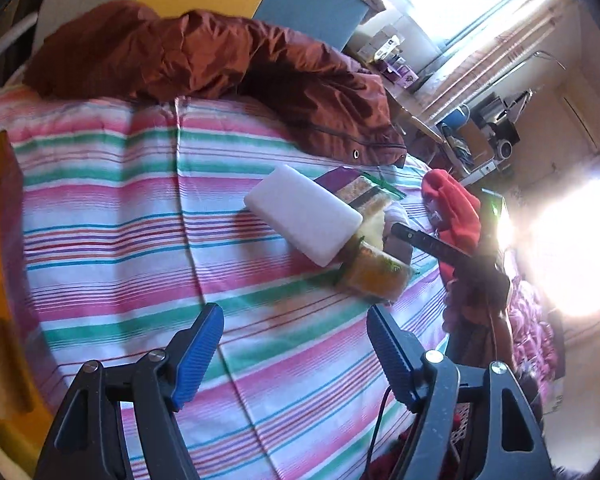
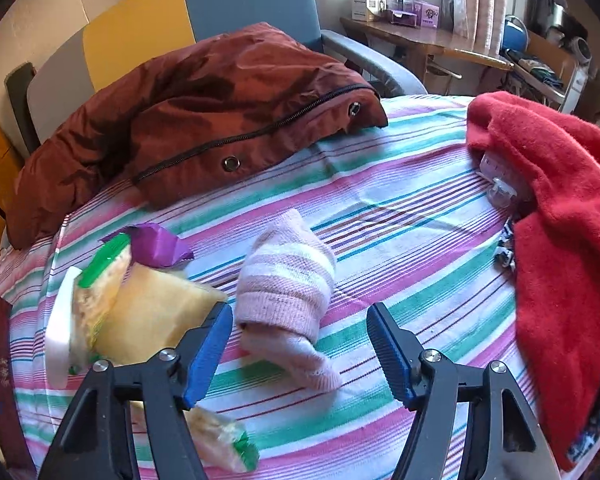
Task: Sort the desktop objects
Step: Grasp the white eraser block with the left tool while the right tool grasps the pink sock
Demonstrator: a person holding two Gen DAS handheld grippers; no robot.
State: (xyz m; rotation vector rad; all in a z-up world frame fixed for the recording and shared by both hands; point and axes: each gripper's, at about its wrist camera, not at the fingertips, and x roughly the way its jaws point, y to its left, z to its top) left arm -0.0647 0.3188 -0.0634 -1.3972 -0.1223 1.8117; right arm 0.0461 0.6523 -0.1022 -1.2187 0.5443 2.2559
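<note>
Here both tools gape with nothing between the pads: the right tool (image 2: 298, 344) hangs over a pink sock (image 2: 288, 292), the left tool (image 1: 294, 344) near a white block (image 1: 304, 214).

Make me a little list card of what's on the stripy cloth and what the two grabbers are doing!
surface: striped cloth
far side: brown jacket, zipper and snaps showing
middle: rolled pink sock
right side: red fleece
left side: white block lying on snack bags; purple wrapper beside them
left gripper: open, holding nothing, pointing toward the white block
right gripper: open, not gripping, the sock just ahead
</note>
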